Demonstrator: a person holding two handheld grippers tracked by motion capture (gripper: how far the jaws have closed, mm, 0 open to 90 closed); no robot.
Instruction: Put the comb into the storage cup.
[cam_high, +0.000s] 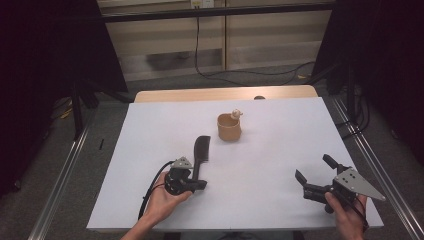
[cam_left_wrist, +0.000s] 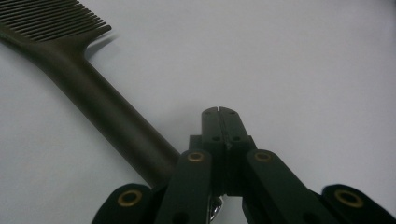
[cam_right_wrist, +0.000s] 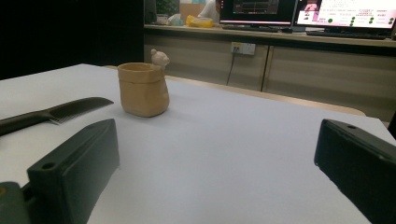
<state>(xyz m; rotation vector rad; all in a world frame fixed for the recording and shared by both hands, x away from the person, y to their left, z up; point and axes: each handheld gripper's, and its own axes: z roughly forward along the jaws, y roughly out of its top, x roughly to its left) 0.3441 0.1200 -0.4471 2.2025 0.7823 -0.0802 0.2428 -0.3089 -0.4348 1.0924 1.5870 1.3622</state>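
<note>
Covering most of the wooden table (cam_high: 150, 95), a white sheet (cam_high: 280, 150) carried everything else. Near its middle, towards the far side, stood a tan cup (cam_high: 229, 127) with a small pale figure (cam_high: 236, 114) perched on its rim. A black comb (cam_high: 201, 152) lay flat just left of the cup and nearer the person, teeth end pointing away, handle end running towards the left gripper (cam_high: 199, 185). That gripper sat low at the handle end, its jaws pressed together with nothing between them; in the left gripper view the comb handle (cam_left_wrist: 112, 121) passed beside the closed tips, to their left, not within them. Well apart at the near right corner, the right gripper (cam_high: 315, 172) was held with its jaws spread wide, grasping nothing.
</note>
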